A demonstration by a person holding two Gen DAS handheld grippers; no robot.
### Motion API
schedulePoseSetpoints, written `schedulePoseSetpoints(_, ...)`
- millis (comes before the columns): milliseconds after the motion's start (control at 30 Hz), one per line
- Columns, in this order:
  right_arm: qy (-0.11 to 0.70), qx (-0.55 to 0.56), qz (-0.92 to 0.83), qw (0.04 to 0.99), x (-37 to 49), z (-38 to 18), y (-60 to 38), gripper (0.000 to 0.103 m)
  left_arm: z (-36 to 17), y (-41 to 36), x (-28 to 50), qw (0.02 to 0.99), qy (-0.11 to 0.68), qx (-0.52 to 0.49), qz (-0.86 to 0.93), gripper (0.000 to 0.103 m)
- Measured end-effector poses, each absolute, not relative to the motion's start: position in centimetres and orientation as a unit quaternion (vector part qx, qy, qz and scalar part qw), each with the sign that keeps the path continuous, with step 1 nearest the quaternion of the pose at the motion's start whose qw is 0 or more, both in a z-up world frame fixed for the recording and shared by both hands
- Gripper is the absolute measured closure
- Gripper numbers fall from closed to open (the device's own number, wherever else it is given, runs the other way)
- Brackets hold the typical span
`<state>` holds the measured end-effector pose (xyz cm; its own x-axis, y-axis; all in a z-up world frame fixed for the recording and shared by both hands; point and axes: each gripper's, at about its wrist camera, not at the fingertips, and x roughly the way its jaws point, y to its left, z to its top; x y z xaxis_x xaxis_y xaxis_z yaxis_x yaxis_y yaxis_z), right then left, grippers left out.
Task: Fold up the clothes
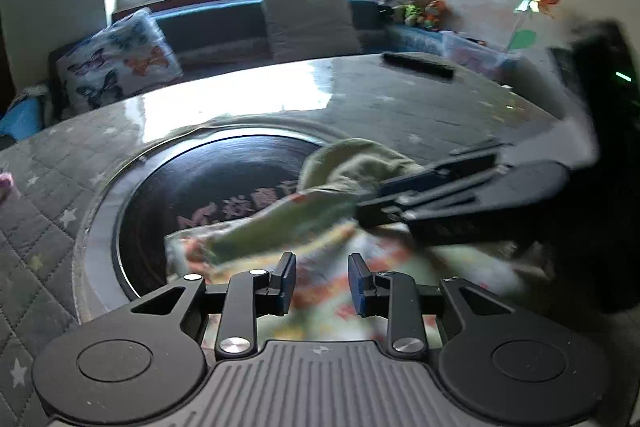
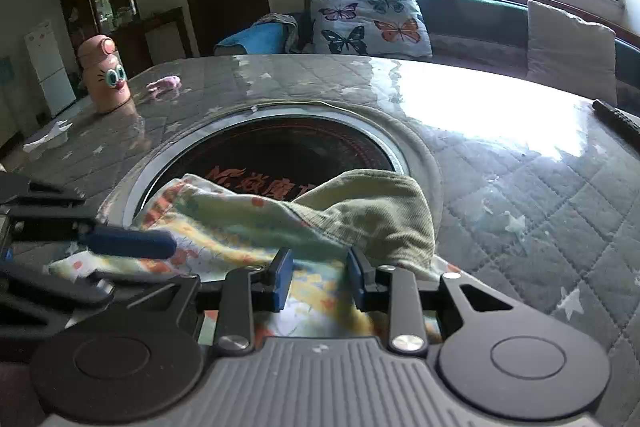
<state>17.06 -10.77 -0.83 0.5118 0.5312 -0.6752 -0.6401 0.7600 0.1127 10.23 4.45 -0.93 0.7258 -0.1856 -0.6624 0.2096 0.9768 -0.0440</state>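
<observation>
A small patterned garment [image 1: 280, 227] with an olive-green ribbed part [image 1: 356, 167] lies bunched on the table, partly over the dark round inset [image 1: 224, 171]. My left gripper [image 1: 322, 281] is open, its fingers just above the cloth's near edge, holding nothing. My right gripper [image 2: 318, 277] is open too, over the same garment [image 2: 240, 223], with the green part [image 2: 384, 207] just ahead of its right finger. Each gripper shows in the other's view: the right one [image 1: 400, 203] reaches in from the right, blurred; the left one [image 2: 128, 243] comes in from the left.
The table has a grey quilted cover [image 2: 540, 195] under glossy plastic. A pink cartoon bottle [image 2: 105, 73], a small pink item [image 2: 164, 85] and white paper [image 2: 48, 137] sit far left. A dark remote [image 1: 418, 63] lies at the far edge. A sofa with a butterfly pillow [image 2: 370, 19] is beyond.
</observation>
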Motion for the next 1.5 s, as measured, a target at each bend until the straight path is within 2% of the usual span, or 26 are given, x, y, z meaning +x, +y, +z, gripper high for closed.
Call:
schedulePoseSetpoints(167,0.360,-0.062,0.337,0.868,16.7,-0.4,-11.5,0.075,-1.1,6.1,13.2,0.922,0.374,-0.045,-0.094,0.082)
schedulePoseSetpoints(533,0.361,-0.025,0.291,0.886,15.3,0.0,-18.3,0.075,-1.8,4.7,16.1,0.919,0.385,-0.038,-0.074,0.083)
schedulePoseSetpoints(567,0.364,-0.023,0.284,0.887,15.6,-0.3,-18.8,0.076,-1.9,4.7,16.2,0.919,0.385,-0.037,-0.072,0.083)
schedulePoseSetpoints(633,0.361,-0.021,0.275,0.891,16.0,-0.5,-19.6,0.084,-1.9,4.8,16.3,0.920,0.384,-0.038,-0.069,0.083)
schedulePoseSetpoints(833,0.346,-0.018,0.257,0.902,16.6,-0.3,-21.1,0.085,-2.0,4.8,16.3,0.921,0.382,-0.034,-0.064,0.082)
schedulePoseSetpoints(1000,0.334,-0.018,0.275,0.901,14.7,0.7,-21.7,0.084,-1.7,4.9,15.5,0.924,0.374,-0.035,-0.070,0.082)
schedulePoseSetpoints(1167,0.353,-0.028,0.256,0.900,14.9,-0.6,-22.5,0.085,-1.5,5.5,14.4,0.926,0.371,-0.033,-0.059,0.082)
schedulePoseSetpoints(1500,0.337,-0.007,0.275,0.901,12.1,1.3,-24.3,0.083,0.4,7.8,8.6,0.941,0.337,-0.015,-0.018,0.082)
